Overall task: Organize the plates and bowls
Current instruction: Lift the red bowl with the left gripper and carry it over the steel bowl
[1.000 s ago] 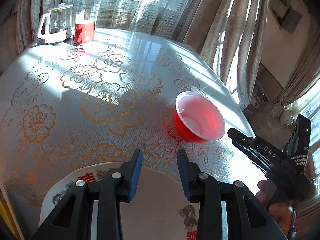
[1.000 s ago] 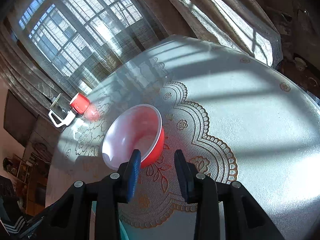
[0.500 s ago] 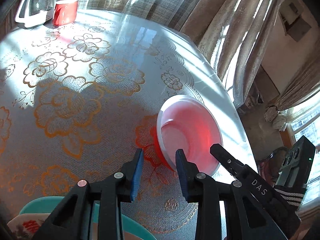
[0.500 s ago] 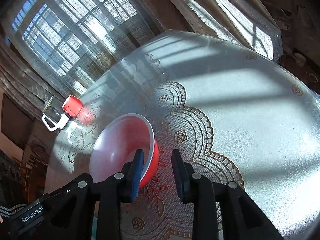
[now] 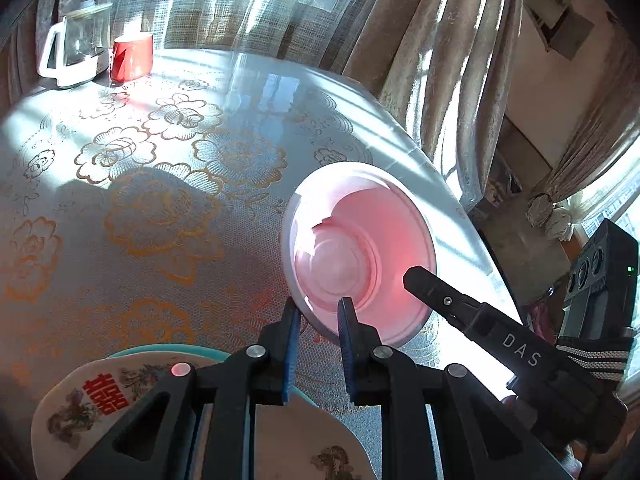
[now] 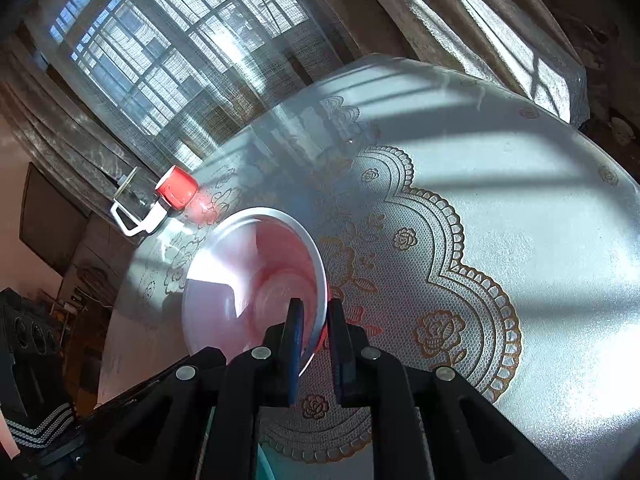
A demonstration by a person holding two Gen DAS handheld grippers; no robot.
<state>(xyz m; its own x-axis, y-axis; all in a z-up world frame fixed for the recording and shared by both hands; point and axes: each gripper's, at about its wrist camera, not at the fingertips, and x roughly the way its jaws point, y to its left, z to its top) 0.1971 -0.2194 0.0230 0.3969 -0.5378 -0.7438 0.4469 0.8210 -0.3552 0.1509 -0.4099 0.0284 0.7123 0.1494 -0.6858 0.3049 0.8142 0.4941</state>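
A red bowl [image 5: 360, 248] with a pale pink inside sits tipped toward me on the lace tablecloth [image 5: 160, 216]. My left gripper [image 5: 319, 316] straddles its near-left rim, one pad outside and one inside, jaws still closing on the wall. In the left wrist view a finger [image 5: 420, 280] of the right gripper reaches over the bowl's right rim. In the right wrist view the bowl [image 6: 248, 280] lies ahead, and my right gripper [image 6: 314, 316] is shut on its near rim. A white plate with red characters [image 5: 80, 400] lies on a teal plate [image 5: 160, 354] below my left gripper.
A glass kettle [image 5: 76, 56] and a red mug [image 5: 132, 58] stand at the table's far edge by the curtains; both also show in the right wrist view, mug [image 6: 176, 188] and kettle [image 6: 132, 216]. The table's edge [image 5: 460, 208] runs just right of the bowl.
Both grippers have narrowed from half open onto the bowl's rim, one from each side. The bowl now fills more of both views and has tipped up toward the left camera.
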